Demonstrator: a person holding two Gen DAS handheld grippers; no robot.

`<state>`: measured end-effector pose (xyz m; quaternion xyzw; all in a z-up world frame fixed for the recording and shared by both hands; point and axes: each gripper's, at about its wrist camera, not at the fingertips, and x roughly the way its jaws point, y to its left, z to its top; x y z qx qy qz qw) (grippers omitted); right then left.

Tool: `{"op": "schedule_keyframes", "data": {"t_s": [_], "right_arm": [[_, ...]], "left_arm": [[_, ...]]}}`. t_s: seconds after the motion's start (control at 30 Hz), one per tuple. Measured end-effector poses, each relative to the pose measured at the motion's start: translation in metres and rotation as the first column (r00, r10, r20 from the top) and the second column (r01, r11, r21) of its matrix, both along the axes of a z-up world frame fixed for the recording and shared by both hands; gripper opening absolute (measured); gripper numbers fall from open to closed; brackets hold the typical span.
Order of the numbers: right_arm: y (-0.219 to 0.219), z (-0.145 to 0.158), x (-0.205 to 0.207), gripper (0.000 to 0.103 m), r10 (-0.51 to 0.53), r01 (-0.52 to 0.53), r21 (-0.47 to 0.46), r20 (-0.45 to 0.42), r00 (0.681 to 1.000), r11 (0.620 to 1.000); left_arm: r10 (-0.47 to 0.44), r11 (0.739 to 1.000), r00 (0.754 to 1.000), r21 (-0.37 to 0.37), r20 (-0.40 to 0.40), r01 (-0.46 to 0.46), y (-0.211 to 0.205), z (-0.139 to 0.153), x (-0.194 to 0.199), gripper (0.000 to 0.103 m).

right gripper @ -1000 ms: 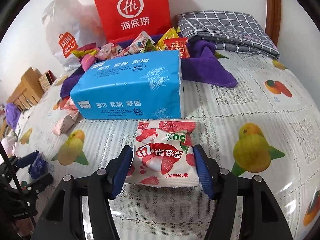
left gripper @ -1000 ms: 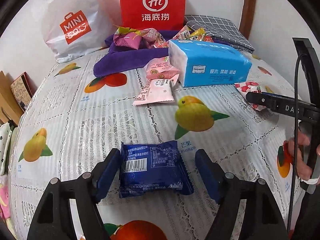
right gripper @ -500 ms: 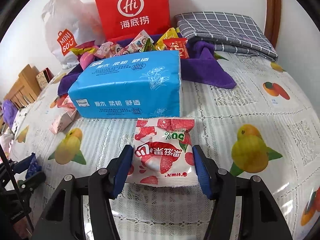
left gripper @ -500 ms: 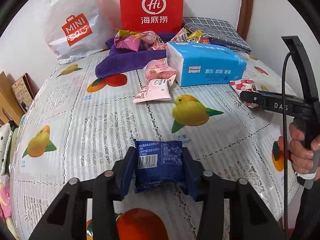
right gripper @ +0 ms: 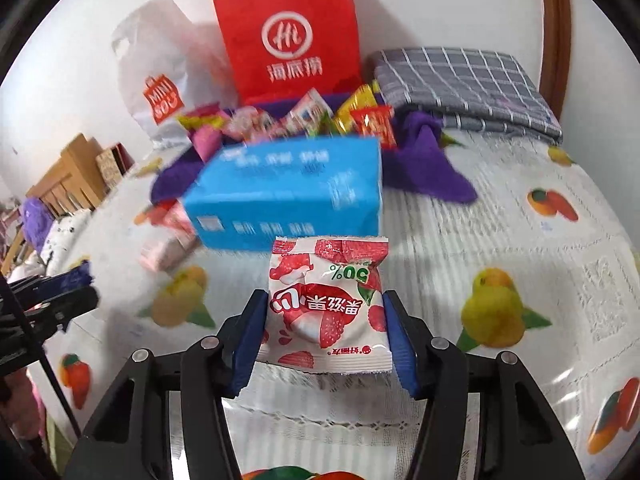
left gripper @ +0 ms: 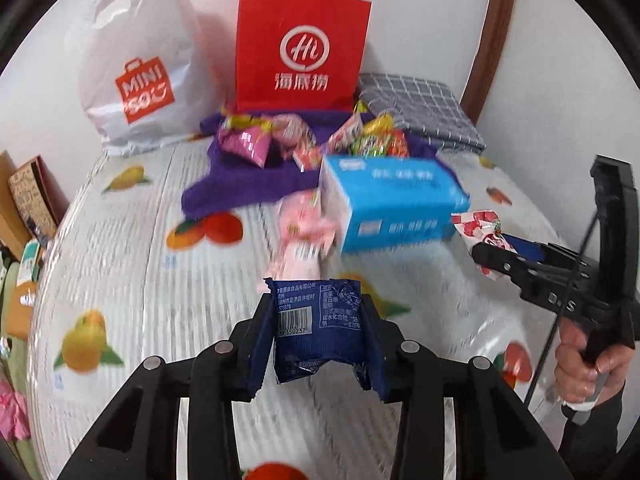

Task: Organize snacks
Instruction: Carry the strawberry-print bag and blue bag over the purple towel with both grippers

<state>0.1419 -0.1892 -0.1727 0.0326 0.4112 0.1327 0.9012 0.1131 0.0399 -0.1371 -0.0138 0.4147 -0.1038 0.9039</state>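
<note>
In the lower middle of the left wrist view, the left gripper (left gripper: 318,330) was pressed together on a dark blue snack packet (left gripper: 318,326), pinching it by its two side edges, and the packet seemed lifted off the fruit-print tablecloth (left gripper: 132,288). In the lower middle of the right wrist view, the right gripper (right gripper: 324,328) was pinching a white strawberry snack packet (right gripper: 326,308) in the same way, in front of the blue tissue pack (right gripper: 288,196). Both packets looked light, soft and a little slippery, their film crumpling under the pads. I judged that holding across the filled middle, not the thin sealed ends, was safer. The snack pile on the purple cloth (right gripper: 428,164) lay in the upper middle.
</note>
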Motion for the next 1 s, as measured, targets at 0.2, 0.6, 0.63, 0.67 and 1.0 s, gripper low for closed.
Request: {"op": "schedule_keyframes", "data": {"t_s": [0.2, 0.6, 0.63, 0.67, 1.0], "right_arm": [[0.001, 0.035, 0.018, 0.057, 0.015, -0.017, 0.026, 0.053, 0.999, 1.000], [0.009, 0.080, 0.100, 0.057, 0.009, -0.013, 0.031, 0.136, 0.991, 0.999], [0.010, 0.081, 0.108, 0.057, 0.005, -0.010, 0.031, 0.136, 0.991, 0.999], [0.010, 0.081, 0.118, 0.057, 0.001, -0.006, 0.035, 0.132, 0.991, 0.999], [0.001, 0.049, 0.182, 0.057, -0.021, 0.014, 0.099, 0.073, 0.997, 0.995]], "left_arm": [[0.014, 1.000, 0.999, 0.006, 0.051, -0.014, -0.002, 0.026, 0.031, 0.038], [0.058, 0.998, 0.994, -0.044, 0.097, -0.054, -0.004, 0.057, 0.111, 0.038], [0.063, 0.997, 0.993, -0.057, 0.097, -0.058, -0.004, 0.057, 0.119, 0.038], [0.070, 0.996, 0.993, -0.068, 0.097, -0.064, -0.004, 0.057, 0.125, 0.038], [0.119, 0.986, 0.990, -0.127, 0.078, -0.109, -0.011, 0.022, 0.188, 0.038]]}}
